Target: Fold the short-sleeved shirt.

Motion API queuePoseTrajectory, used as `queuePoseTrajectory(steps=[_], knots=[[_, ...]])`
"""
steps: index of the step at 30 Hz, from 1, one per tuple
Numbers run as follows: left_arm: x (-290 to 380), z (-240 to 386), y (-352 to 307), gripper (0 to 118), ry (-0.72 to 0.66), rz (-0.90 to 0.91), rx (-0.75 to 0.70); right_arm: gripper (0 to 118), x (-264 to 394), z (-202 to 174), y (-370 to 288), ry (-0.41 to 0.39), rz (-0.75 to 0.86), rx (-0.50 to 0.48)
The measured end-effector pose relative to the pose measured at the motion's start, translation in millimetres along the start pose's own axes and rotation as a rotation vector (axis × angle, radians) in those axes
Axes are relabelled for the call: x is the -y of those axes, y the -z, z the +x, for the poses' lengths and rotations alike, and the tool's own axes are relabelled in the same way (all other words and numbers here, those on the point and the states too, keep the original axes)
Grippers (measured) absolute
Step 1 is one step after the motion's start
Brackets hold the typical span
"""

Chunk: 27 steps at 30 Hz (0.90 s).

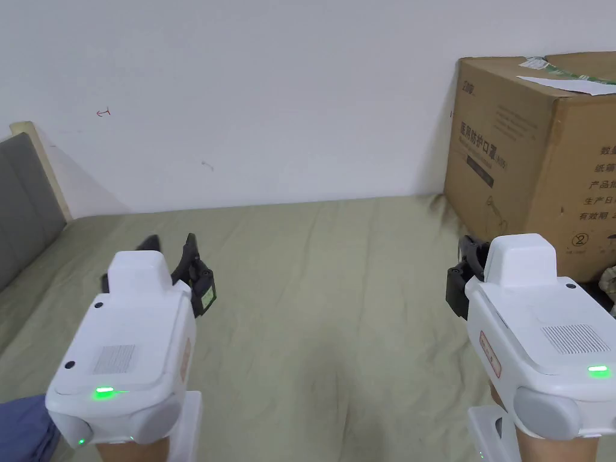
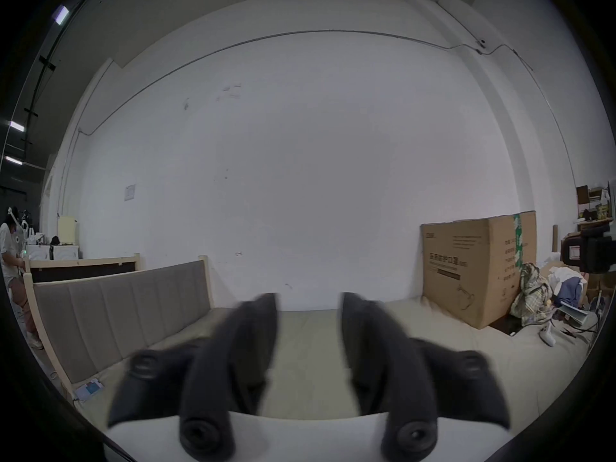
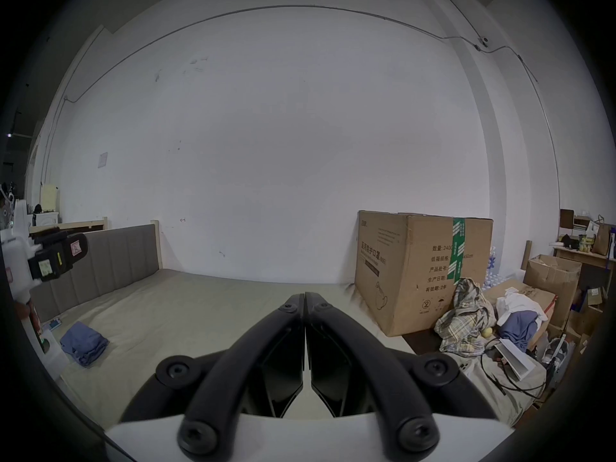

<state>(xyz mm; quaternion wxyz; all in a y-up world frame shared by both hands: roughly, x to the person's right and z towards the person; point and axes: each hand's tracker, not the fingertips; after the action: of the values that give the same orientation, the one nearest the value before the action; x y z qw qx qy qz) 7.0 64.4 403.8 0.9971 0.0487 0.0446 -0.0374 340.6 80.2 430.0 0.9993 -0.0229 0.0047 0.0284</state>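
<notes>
Folded blue shirt (image 3: 84, 343) on bed (image 3: 186, 306)

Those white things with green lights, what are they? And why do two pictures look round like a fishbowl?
Each white thing is a hand-held tool: a person holds one in each hand. The left tool has its black jaws spread apart; the right tool has its jaws pressed together. Neither holds anything.

The flat picture comes from a camera on the person's head, looking down at both tools. The two round pictures come from small cameras riding on the tools, so each shows its own jaws up close.

Below is a bed with a greenish sheet. A bundled blue cloth lies on it at the left, perhaps the shirt. A big cardboard box stands at the right, with a pile of clothes beside it.
</notes>
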Motion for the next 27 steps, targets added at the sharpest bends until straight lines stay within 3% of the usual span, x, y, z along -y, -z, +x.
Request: queuePoseTrajectory(steps=[3,27], knots=[[7,9,-2,0,-0.032,-0.008,0.038,0,3,6,-3,0.006,-0.002,0.004],[18,3,-2,0,-0.019,-0.068,0.064,0,0,-3,-6,-0.007,0.012,0.005]])
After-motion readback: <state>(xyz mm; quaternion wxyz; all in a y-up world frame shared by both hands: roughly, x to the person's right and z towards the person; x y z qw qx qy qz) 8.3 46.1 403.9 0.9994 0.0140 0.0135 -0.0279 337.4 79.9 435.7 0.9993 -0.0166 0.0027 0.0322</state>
